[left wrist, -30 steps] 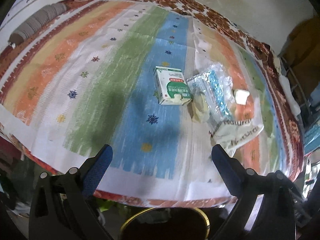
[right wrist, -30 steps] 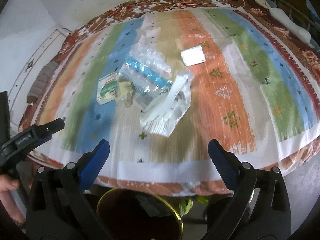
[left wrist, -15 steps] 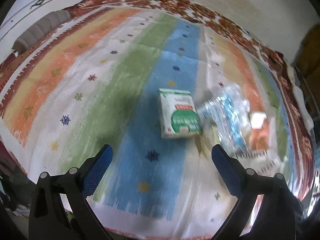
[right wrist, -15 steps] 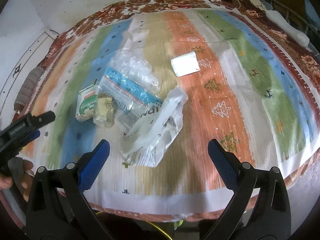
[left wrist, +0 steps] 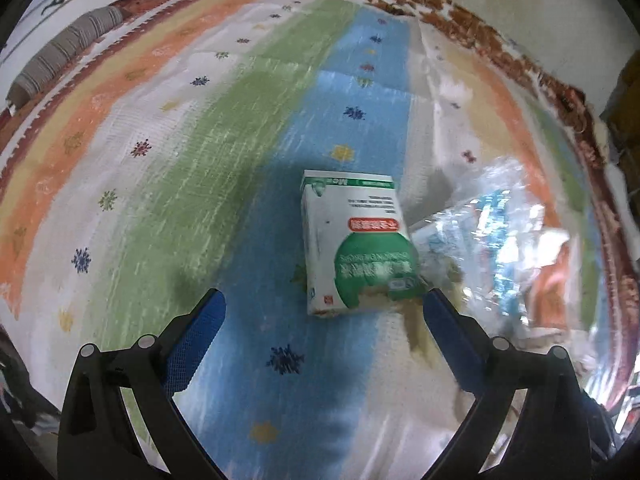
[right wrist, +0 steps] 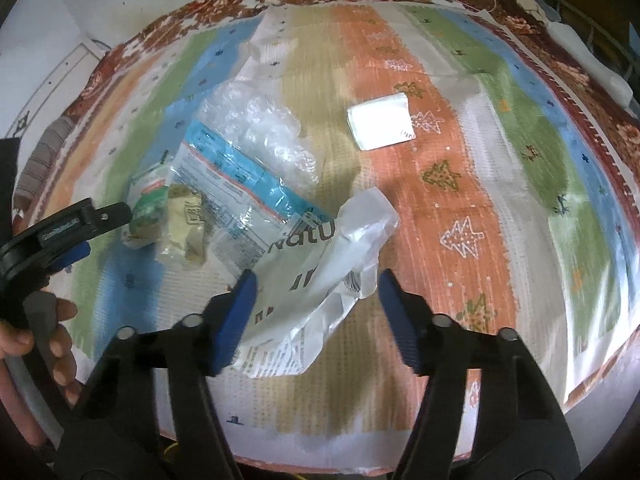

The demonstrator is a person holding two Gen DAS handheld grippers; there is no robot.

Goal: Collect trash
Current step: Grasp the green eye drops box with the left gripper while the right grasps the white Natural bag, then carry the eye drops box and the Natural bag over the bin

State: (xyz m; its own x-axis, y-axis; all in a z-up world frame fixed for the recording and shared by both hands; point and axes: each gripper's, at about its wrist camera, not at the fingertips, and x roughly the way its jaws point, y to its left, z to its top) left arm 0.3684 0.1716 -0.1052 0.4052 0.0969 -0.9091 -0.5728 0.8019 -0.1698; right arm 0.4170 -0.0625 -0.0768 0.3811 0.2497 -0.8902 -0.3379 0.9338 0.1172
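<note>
**Both grippers closing in on the trash pile**

My right gripper (right wrist: 314, 312) has just been closing its jaws — half shut, pads not yet pressing — with the white plastic bag (right wrist: 320, 280) between them, long axis running away up-right. My left gripper (left wrist: 324, 312) stands wide open, empty; the green-and-white carton (left wrist: 356, 248) lies just ahead, lengthwise, on the striped cloth (left wrist: 180, 184).

The striped cloth (right wrist: 460, 184) over the surface looks woven and matt, with a coarse ribbed grain. The green-and-white carton (left wrist: 356, 248) is smooth printed card with a slight sheen. The clear wrapper (right wrist: 256, 136) is thin crinkled plastic, glossy and glinting; the white bag (right wrist: 320, 280) is soft, creased, shiny film. The white square packet (right wrist: 380, 120) looks smooth and matt. The tongs' pads (right wrist: 234, 320) are blue and finely textured on matt black plastic arms.
</note>
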